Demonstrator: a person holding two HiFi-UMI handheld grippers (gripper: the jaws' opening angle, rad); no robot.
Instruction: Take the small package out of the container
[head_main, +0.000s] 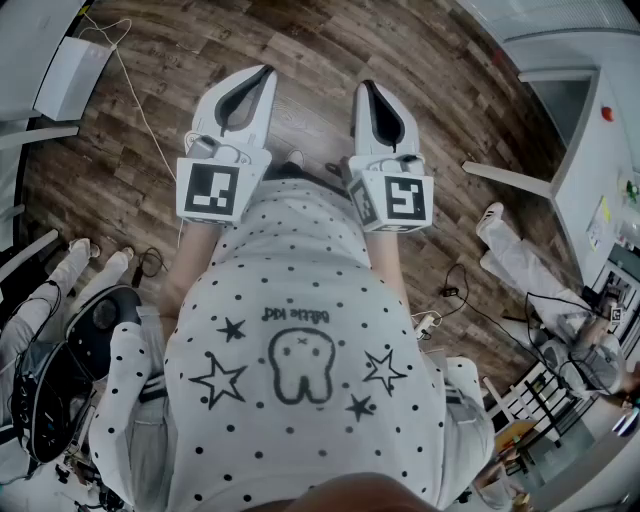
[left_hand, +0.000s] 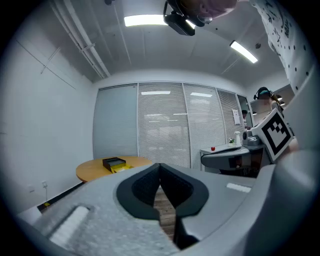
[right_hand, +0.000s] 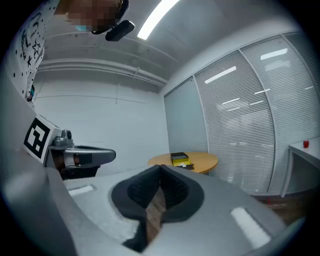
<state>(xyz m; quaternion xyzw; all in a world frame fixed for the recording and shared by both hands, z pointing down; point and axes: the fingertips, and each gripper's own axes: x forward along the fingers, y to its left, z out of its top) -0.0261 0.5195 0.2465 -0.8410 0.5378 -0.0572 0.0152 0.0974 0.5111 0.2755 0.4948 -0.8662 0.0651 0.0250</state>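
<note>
A black container (left_hand: 114, 162) stands on a round wooden table (left_hand: 92, 170) far across the room; the right gripper view also shows this container (right_hand: 179, 157) on the table (right_hand: 202, 161). Something yellow (right_hand: 181, 161) lies in or against it; which one I cannot tell at this distance. In the head view my left gripper (head_main: 262, 72) and right gripper (head_main: 366, 88) are held side by side over the wooden floor, far from the table. Both point level. Each gripper's jaws meet at the tips with nothing between them, as the left gripper (left_hand: 159, 165) and right gripper (right_hand: 160, 167) show in their own views.
Cables (head_main: 140, 110) trail over the wooden floor (head_main: 310, 60). People's legs show at the left (head_main: 85, 262) and right (head_main: 510, 245). A white desk (head_main: 590, 150) stands at the right. A wall of blinds (left_hand: 165, 125) runs behind the round table.
</note>
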